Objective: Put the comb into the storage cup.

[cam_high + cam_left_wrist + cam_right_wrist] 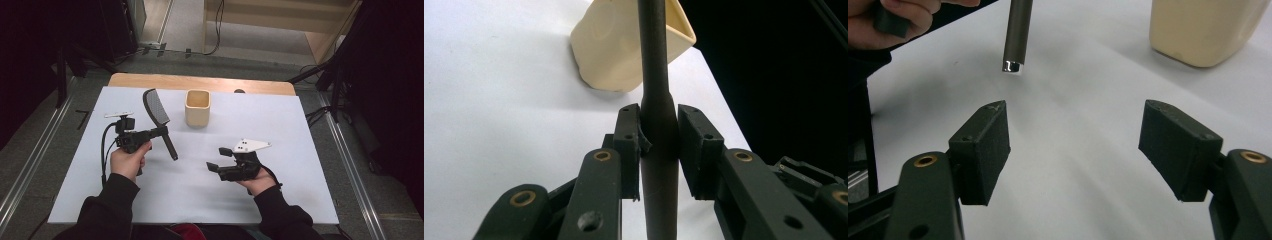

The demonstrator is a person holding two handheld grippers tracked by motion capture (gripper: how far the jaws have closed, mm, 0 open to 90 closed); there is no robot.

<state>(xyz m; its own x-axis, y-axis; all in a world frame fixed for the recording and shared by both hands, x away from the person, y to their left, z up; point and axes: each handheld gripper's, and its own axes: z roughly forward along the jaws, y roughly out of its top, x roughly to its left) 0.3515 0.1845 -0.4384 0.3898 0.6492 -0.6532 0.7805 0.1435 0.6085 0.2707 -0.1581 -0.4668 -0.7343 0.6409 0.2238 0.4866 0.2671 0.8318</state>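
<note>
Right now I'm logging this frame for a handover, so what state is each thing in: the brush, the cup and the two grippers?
Brush: lifted off the table, clamped by its handle, head pointing away from the person.
Cup: upright on the white table, open top, nothing seen inside, untouched.
Left gripper: shut on the brush handle.
Right gripper: open, nothing between its jaws, above the table near the handle's end.

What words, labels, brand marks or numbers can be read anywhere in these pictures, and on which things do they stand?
None can be read.
The black comb, held by its handle in the left gripper: no print shows.
The cream cup: plain walls, no label.
The white table cover: bare of print.
The right gripper, with its grey plate: only screw holes, no marking.
</note>
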